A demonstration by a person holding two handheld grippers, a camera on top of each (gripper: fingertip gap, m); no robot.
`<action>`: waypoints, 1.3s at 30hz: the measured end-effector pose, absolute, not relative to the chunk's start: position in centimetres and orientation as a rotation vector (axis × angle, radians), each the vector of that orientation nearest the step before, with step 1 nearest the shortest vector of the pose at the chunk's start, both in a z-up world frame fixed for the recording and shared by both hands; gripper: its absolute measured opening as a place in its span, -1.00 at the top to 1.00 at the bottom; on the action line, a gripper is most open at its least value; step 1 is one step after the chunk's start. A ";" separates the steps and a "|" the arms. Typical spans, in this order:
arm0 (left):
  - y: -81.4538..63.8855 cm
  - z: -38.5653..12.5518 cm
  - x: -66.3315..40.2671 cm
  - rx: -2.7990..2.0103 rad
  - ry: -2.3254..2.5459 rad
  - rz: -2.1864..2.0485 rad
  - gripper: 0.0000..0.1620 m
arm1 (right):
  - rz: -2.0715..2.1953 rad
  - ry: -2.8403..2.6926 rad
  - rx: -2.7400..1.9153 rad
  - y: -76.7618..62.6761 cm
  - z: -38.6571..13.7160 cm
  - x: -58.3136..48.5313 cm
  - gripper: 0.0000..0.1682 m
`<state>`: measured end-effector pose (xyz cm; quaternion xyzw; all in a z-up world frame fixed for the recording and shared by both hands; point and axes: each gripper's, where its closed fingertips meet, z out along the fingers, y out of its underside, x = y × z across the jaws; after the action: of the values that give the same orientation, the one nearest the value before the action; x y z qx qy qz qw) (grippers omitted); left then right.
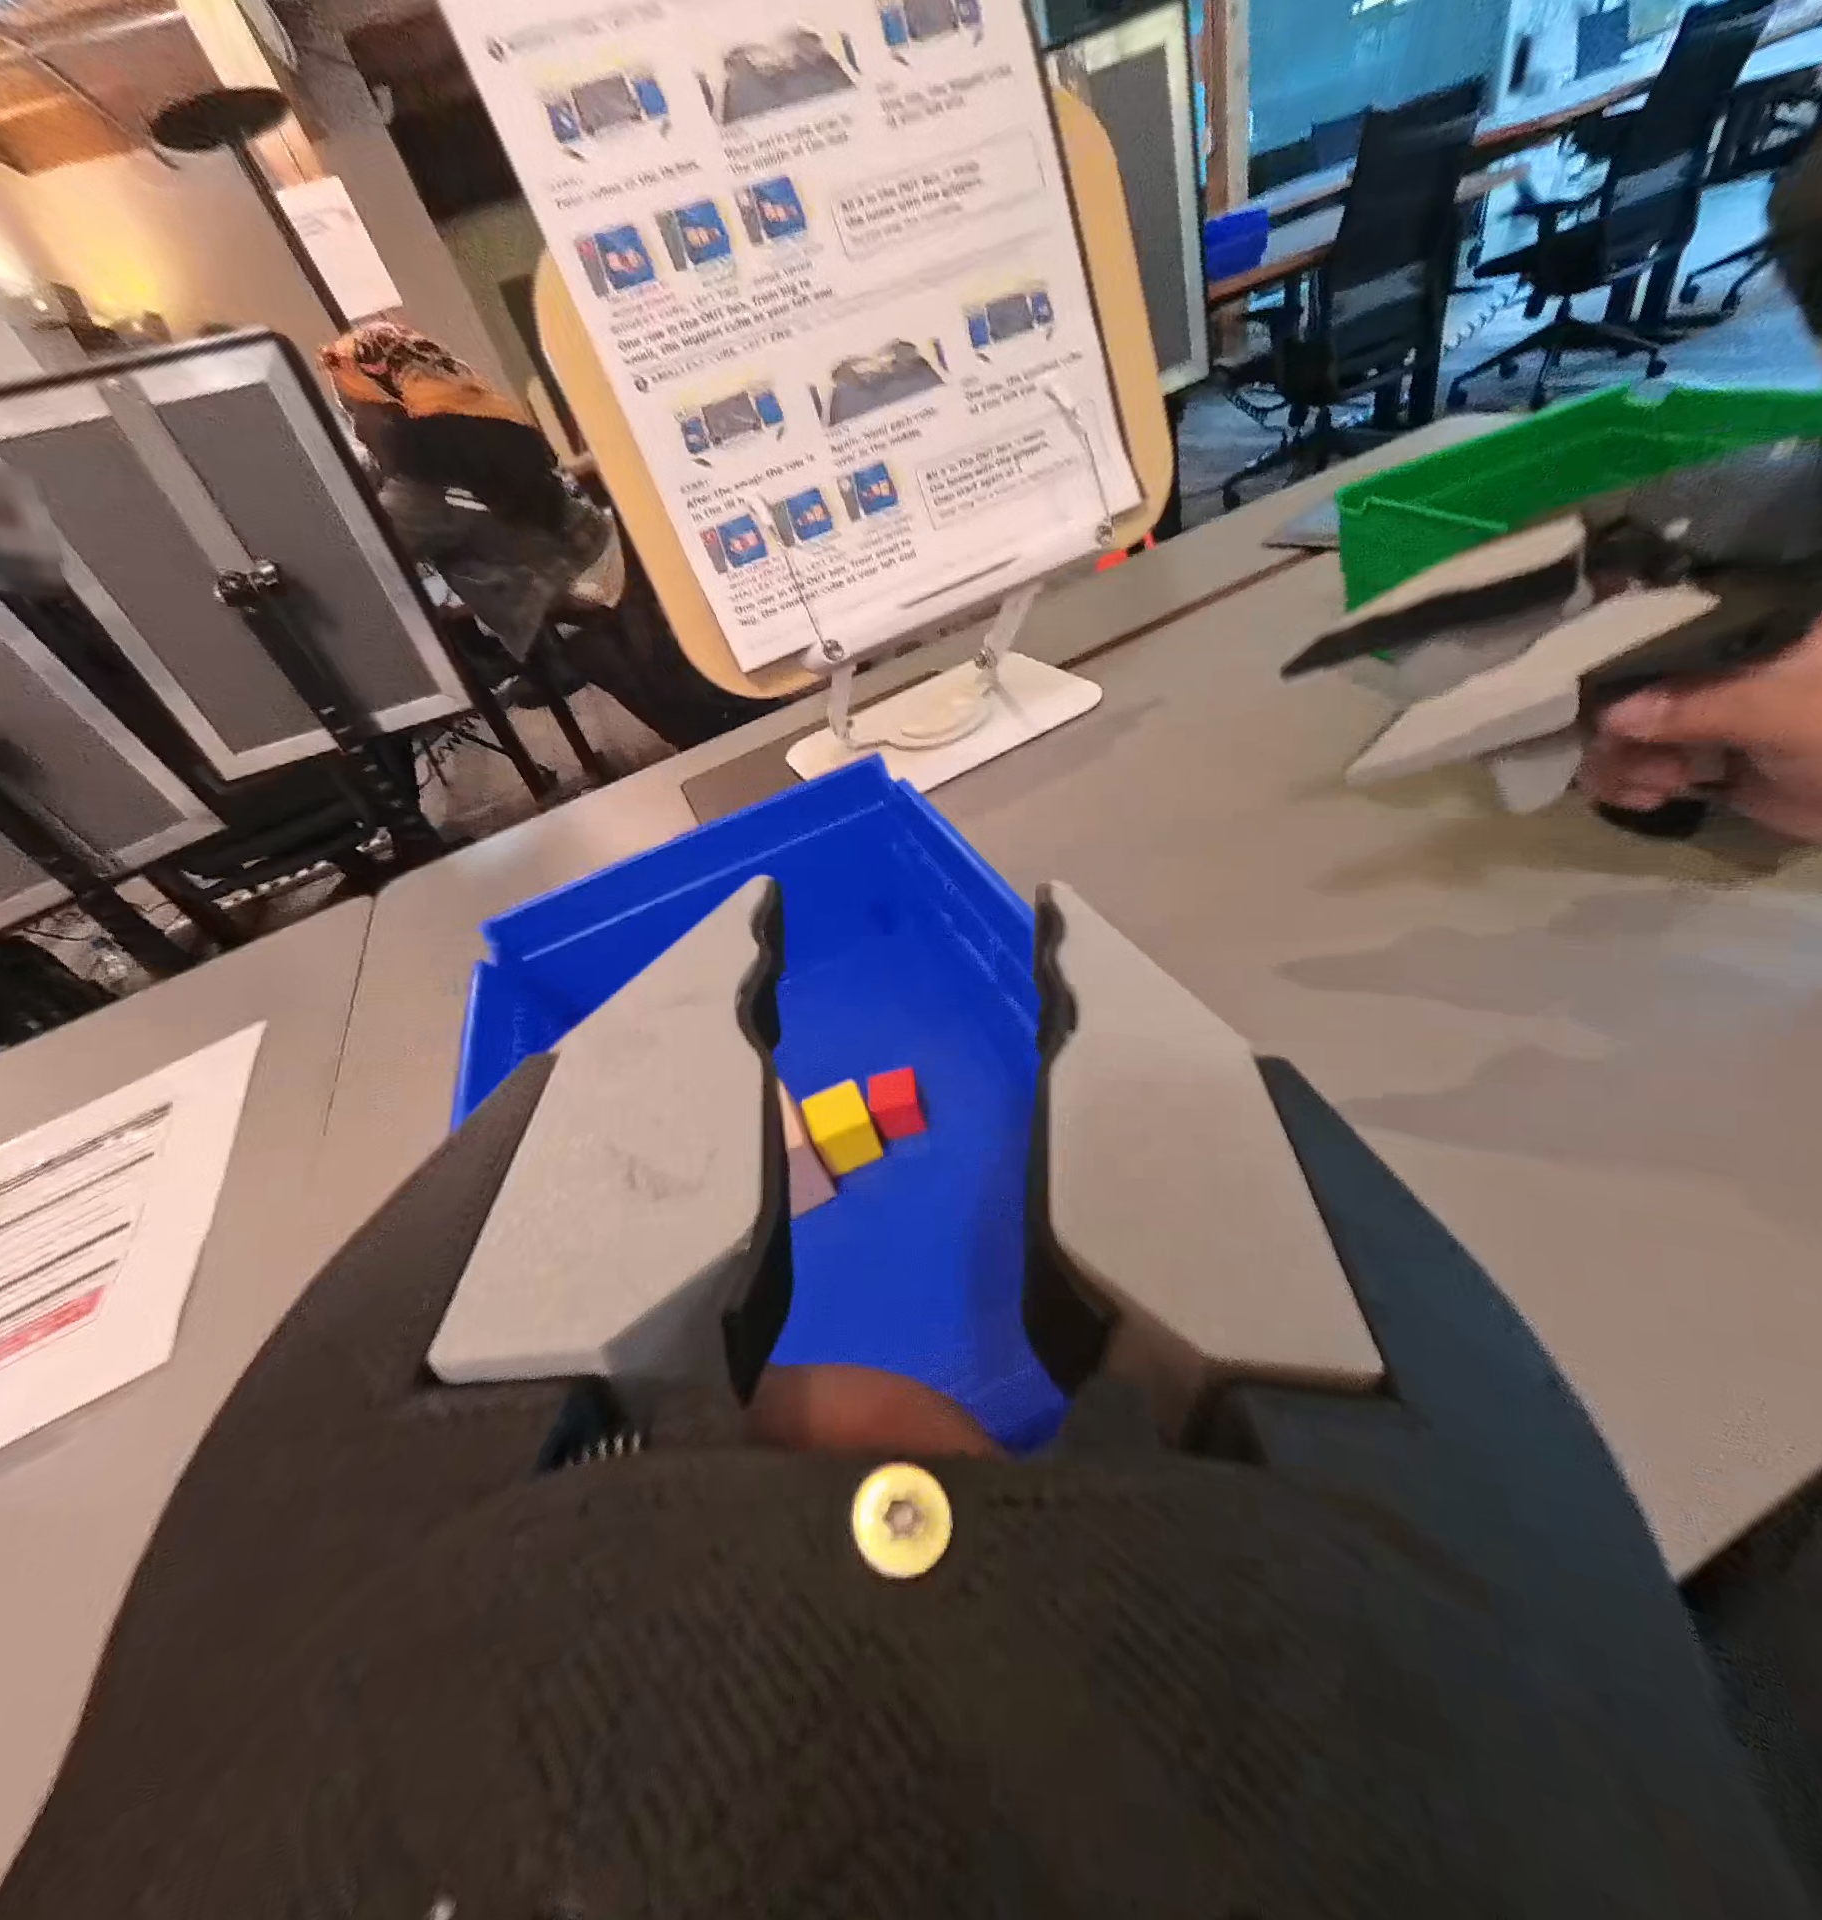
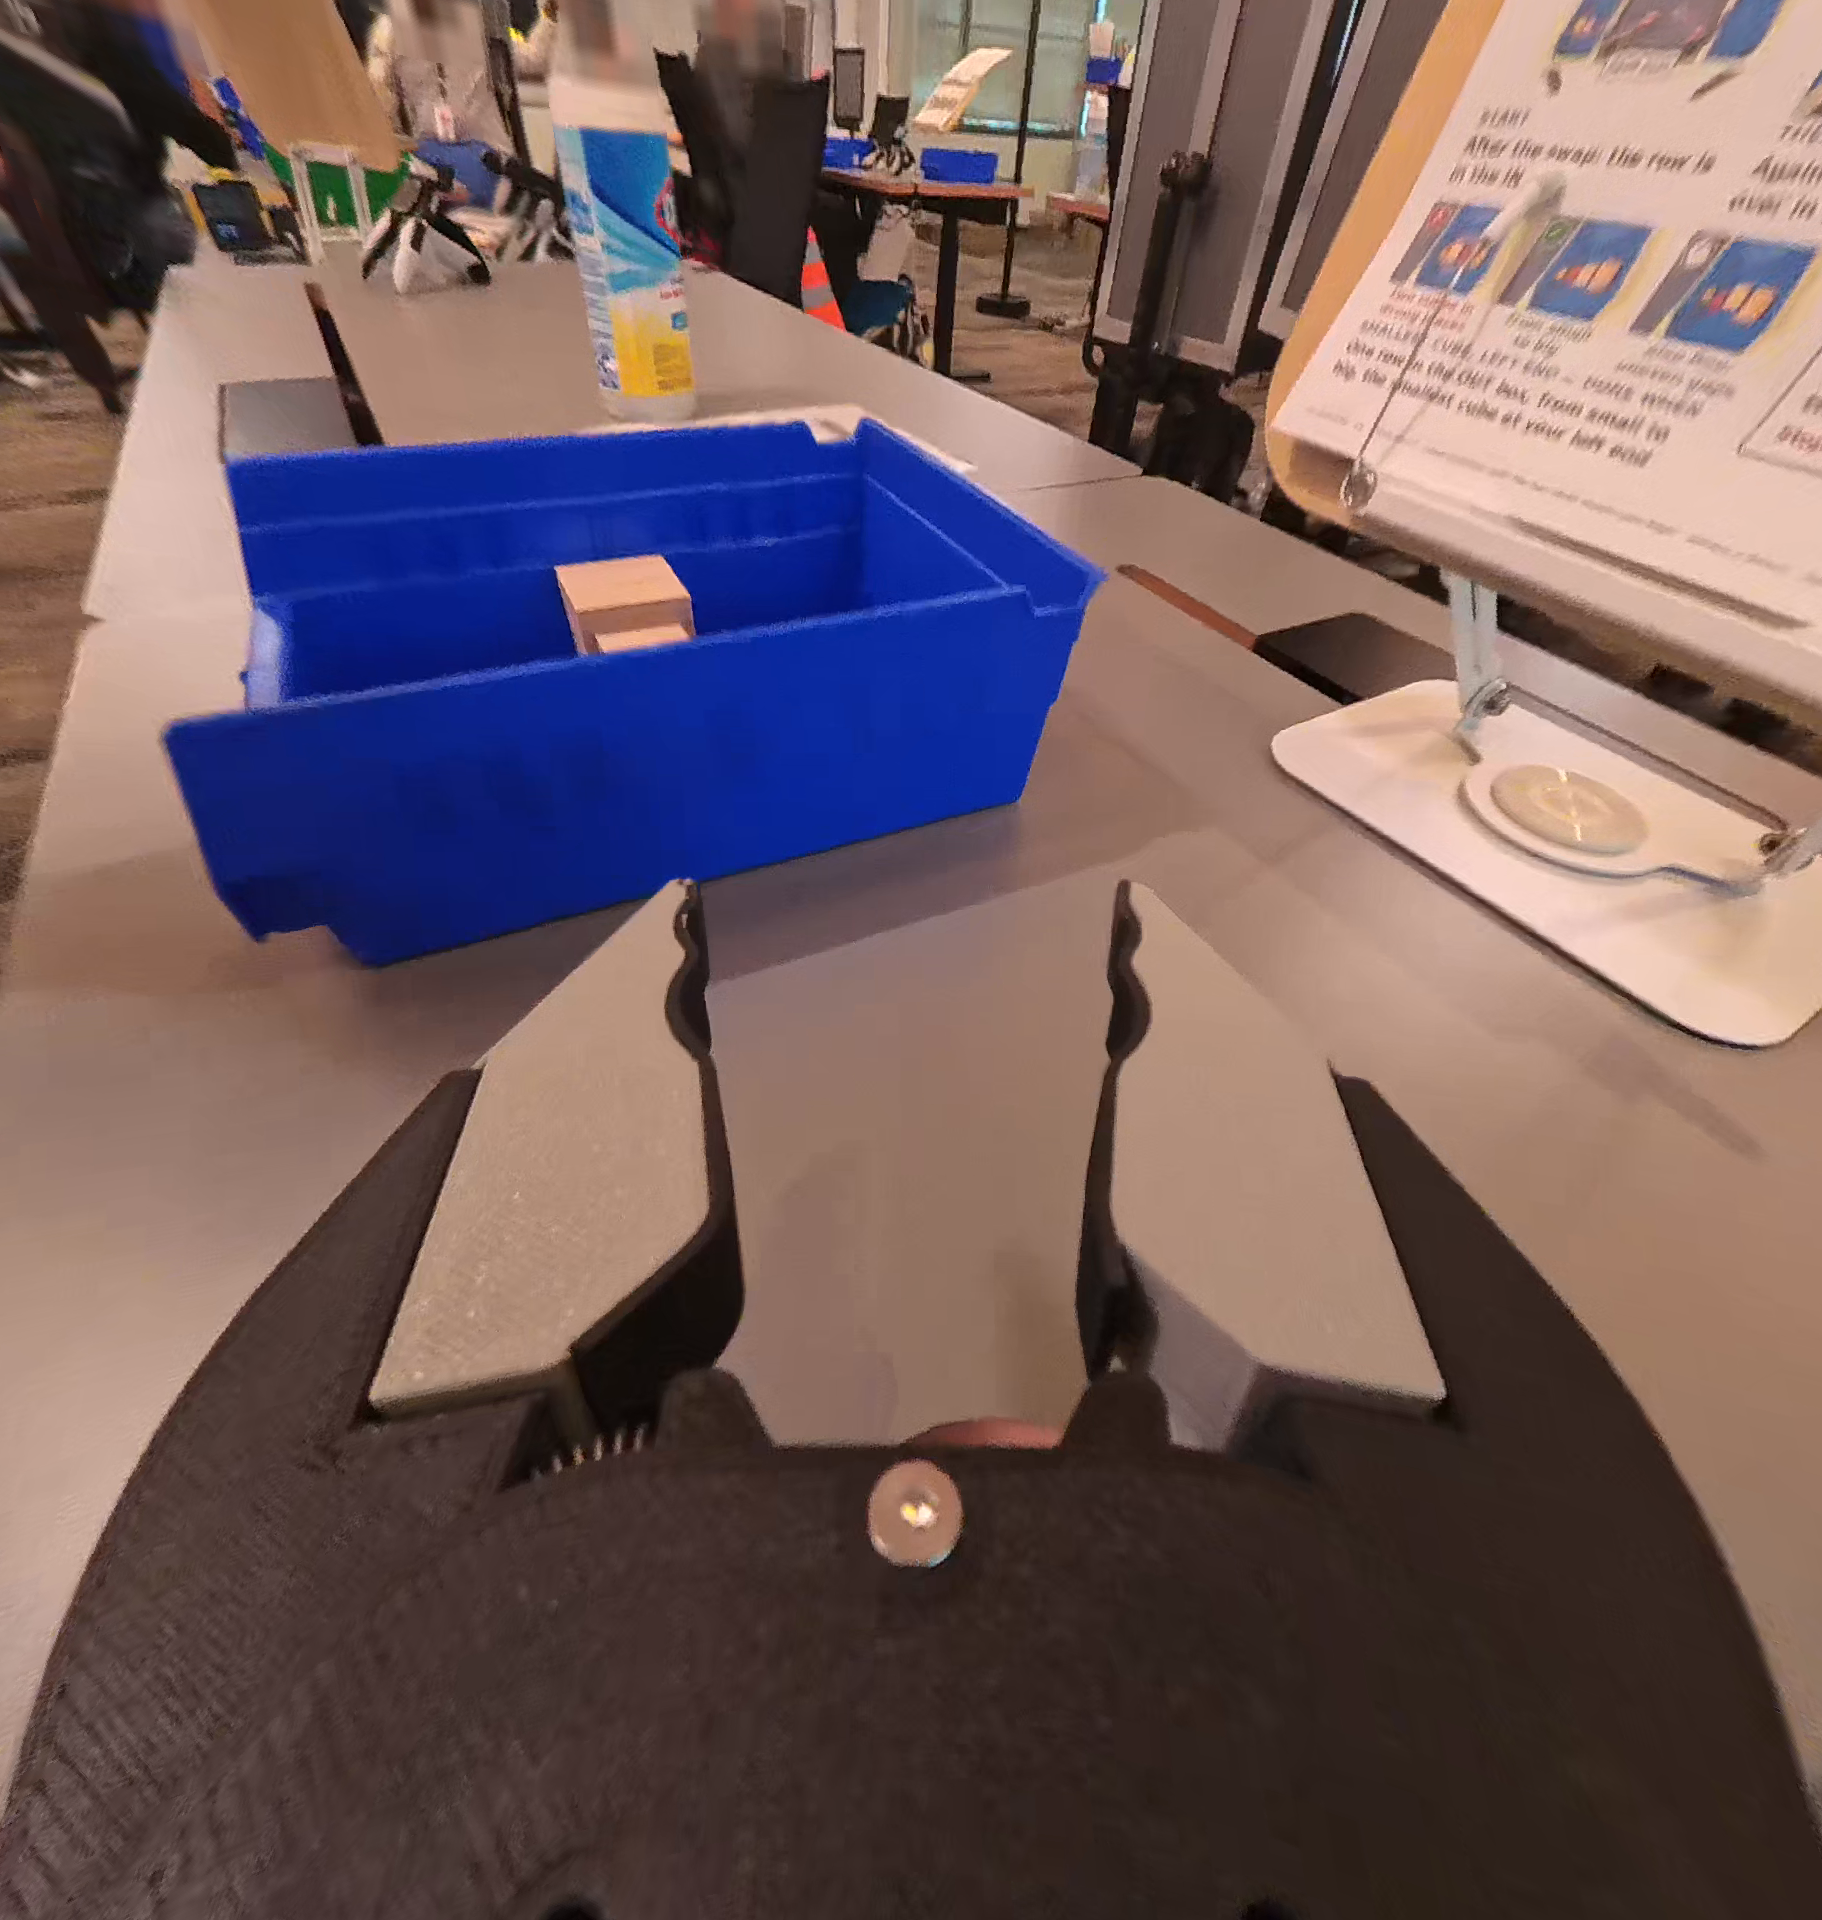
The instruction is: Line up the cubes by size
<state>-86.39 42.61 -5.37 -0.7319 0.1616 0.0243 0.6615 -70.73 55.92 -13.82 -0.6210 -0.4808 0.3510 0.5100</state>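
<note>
Pale cube (image 1: 805, 1174) half hidden behind left gripper's finger (image 1: 668, 1101) at nine o'clock of yellow cube (image 1: 841, 1124), instruction sheet (image 2: 1613, 260) cut off at two o'clock, spray bottle (image 2: 626, 239) top blurred.

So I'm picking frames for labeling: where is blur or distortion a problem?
Left wrist view: the right gripper is motion-smeared, while the yellow cube stays sharp. Right wrist view: the blue bin is slightly soft, and wide-angle distortion bends the edges.

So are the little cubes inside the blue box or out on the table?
Inside. The yellow cube and red cube sit side by side on the floor of the blue box, beside a plain cube.
</note>
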 end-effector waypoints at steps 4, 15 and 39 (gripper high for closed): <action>43.2 -3.8 -87.4 -1.560 0.257 0.017 0.43 | 0.737 -1.160 -1.568 57.1 -17.1 -70.4 0.09; 44.1 -4.6 -85.4 -1.587 0.285 0.085 0.50 | 0.263 -0.725 -1.801 65.3 -18.8 -61.5 0.26; 43.7 -4.7 -85.5 -1.602 0.247 0.078 0.47 | 0.495 -1.052 -1.678 59.3 -18.7 -65.0 0.25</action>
<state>-85.55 43.70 -4.73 -0.7159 0.1104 0.0348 0.6886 -65.03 59.33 -18.71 -0.7009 -0.4393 0.2067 0.5226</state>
